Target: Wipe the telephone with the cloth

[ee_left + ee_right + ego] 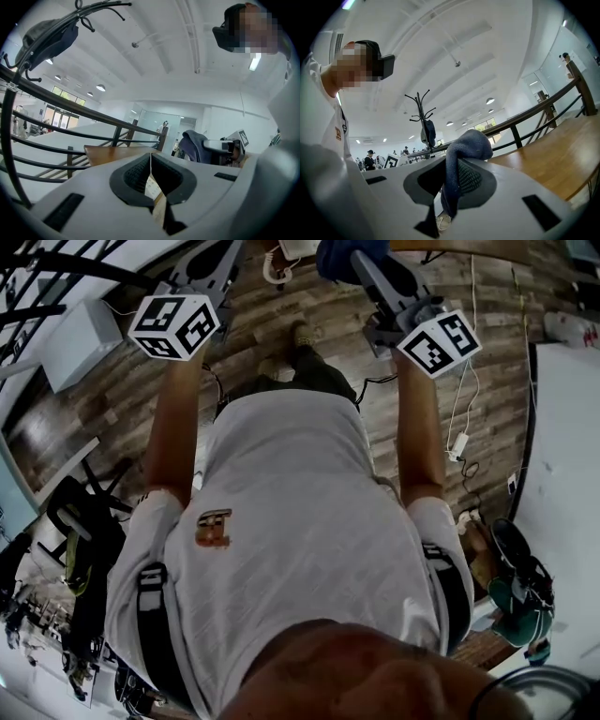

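My right gripper [367,268] is shut on a dark blue cloth [342,257], held out in front of the person's chest. In the right gripper view the cloth [465,152] bulges above the closed jaws of the right gripper [449,176] and hangs down between them. My left gripper [214,261] is held out level beside it. In the left gripper view the left gripper [151,164] is shut with nothing between its pads. A white object with a curly cord [274,266] at the head view's top edge may be the telephone; most of it is cut off.
A wooden tabletop [555,152] lies ahead and to the right, also seen past the left jaws as the tabletop [115,152]. Dark railings [56,126] and a coat rack [423,117] stand nearby. Cables [464,442] trail over the plank floor. A white table [567,456] is at the right.
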`<state>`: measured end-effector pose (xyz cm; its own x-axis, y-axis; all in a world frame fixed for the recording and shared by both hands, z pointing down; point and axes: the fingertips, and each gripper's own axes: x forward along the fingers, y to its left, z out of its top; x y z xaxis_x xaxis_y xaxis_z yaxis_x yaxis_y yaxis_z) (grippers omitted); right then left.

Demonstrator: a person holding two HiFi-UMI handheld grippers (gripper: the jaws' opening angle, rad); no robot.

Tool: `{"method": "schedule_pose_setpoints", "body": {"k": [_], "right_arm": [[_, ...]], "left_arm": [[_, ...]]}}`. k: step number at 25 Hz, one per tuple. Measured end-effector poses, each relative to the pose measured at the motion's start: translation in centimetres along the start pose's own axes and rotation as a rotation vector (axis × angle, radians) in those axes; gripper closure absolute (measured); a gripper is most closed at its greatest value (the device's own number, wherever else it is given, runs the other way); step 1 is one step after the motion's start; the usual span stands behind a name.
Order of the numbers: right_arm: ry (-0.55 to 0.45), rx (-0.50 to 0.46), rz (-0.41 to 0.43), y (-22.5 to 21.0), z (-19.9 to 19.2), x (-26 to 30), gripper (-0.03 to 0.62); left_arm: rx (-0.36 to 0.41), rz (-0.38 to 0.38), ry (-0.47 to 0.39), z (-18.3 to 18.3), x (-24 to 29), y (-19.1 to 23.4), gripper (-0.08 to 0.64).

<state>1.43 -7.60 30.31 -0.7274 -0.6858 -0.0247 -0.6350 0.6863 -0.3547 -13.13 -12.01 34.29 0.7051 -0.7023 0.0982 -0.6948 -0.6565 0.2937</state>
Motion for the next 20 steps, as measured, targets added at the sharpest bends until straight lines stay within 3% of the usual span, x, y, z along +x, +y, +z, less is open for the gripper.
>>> {"method": "schedule_pose_setpoints", "body": {"k": [11, 20], "right_arm": [[0.061, 0.015, 0.118, -11.3, 3.3, 4.6, 0.52], [0.136, 0.045, 0.224, -17.3, 3.6, 7.4, 0.52]], "left_arm": [[-0.033, 0.122, 0.054, 0.1, 10.7, 3.5, 0.537], [-0.104, 0.262, 0.114, -2.2, 16.0, 6.0, 0.404]]}}
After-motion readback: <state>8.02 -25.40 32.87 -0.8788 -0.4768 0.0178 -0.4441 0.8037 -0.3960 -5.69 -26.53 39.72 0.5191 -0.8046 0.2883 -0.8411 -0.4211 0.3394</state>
